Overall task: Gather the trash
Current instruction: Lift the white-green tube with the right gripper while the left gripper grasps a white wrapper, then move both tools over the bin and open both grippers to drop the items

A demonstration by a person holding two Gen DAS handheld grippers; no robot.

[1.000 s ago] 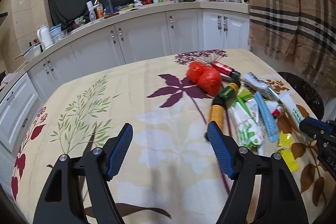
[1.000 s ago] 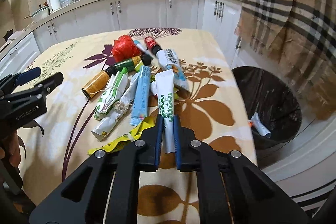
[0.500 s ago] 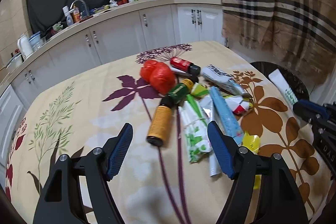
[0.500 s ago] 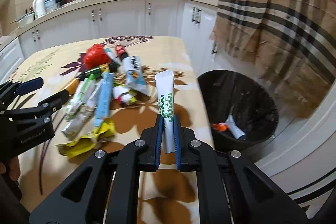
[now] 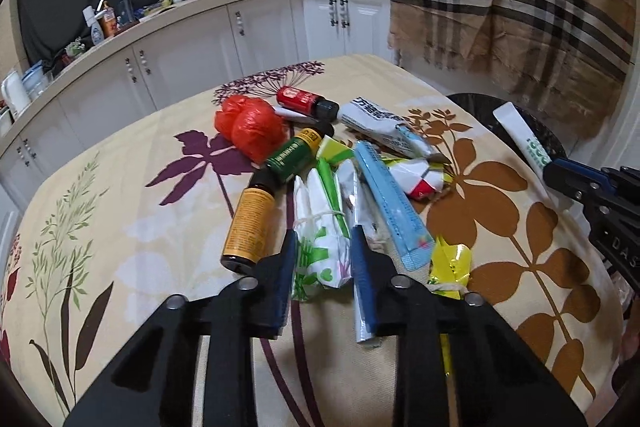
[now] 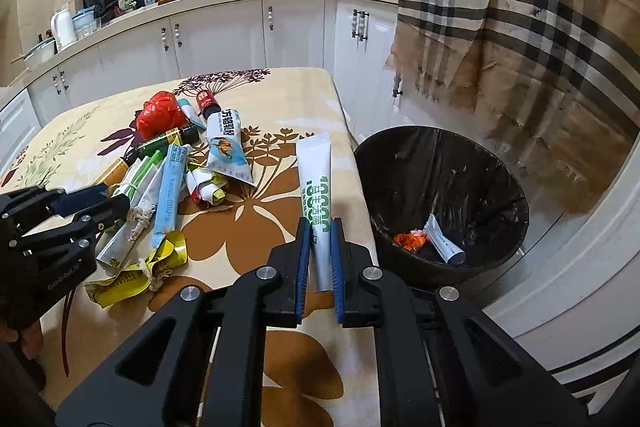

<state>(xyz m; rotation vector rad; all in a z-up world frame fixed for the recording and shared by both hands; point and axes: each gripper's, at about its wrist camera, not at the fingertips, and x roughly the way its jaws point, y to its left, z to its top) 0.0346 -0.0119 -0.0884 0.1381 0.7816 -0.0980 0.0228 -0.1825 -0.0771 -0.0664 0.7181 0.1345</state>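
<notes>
1. Between my right fingers (image 6: 320,227) a white tube with green print (image 6: 315,179) is clamped by its lower end, its flat end pointing up and away, held above the right edge of the surface (image 6: 276,99) and just beside the black bin (image 6: 440,155).
2. In the bin lie a white tube and an orange scrap, on the black liner.
3. On either side of a white-and-green tied packet (image 5: 320,239) my left fingers (image 5: 322,245) have just been closing; the pads sit against its sides, though I cannot tell how hard they press.
4. Just left of that packet lies an orange bottle (image 5: 248,223), with a green bottle (image 5: 292,155) beyond it.
5. To the right lie a long light-blue sachet (image 5: 390,203) and a crumpled yellow wrapper (image 5: 448,263).
6. Farther back sit a red plastic bag (image 5: 250,125), a red-labelled bottle (image 5: 304,101) and a grey-white tube (image 5: 376,121).
7. Past the surface stand white cabinets (image 6: 224,31), and a plaid cloth (image 6: 520,7) hangs on the right.
</notes>
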